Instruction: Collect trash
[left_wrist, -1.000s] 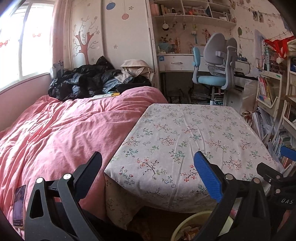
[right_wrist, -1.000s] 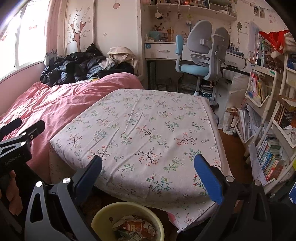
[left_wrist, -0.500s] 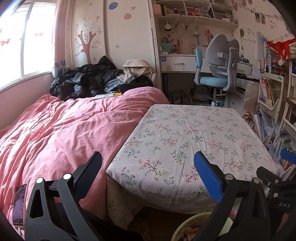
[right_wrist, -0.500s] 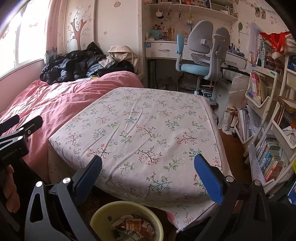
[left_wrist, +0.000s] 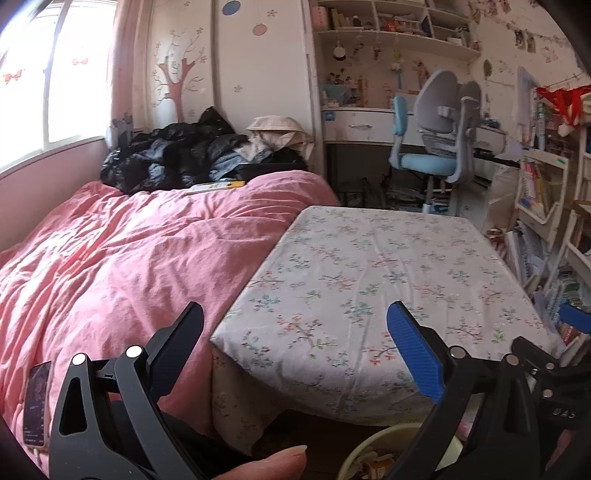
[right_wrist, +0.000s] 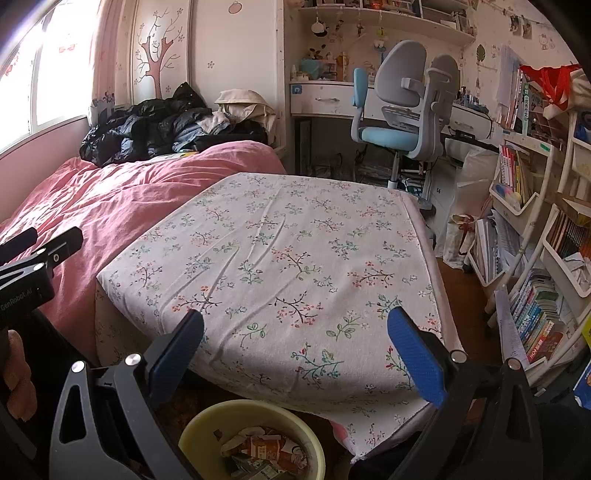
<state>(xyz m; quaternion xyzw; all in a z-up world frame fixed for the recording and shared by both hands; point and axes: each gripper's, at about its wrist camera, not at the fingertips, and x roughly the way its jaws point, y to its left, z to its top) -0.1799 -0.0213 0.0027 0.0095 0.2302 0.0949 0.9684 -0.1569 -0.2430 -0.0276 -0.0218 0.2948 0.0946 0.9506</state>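
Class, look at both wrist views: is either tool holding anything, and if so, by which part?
Nothing is held. The left tool and right tool are both open and empty above the floral table.

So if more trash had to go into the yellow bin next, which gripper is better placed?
Probably the right gripper: the yellow bin sits almost whole just below its open jaws. The left gripper, also open and empty, sees only the rim at its lower right.
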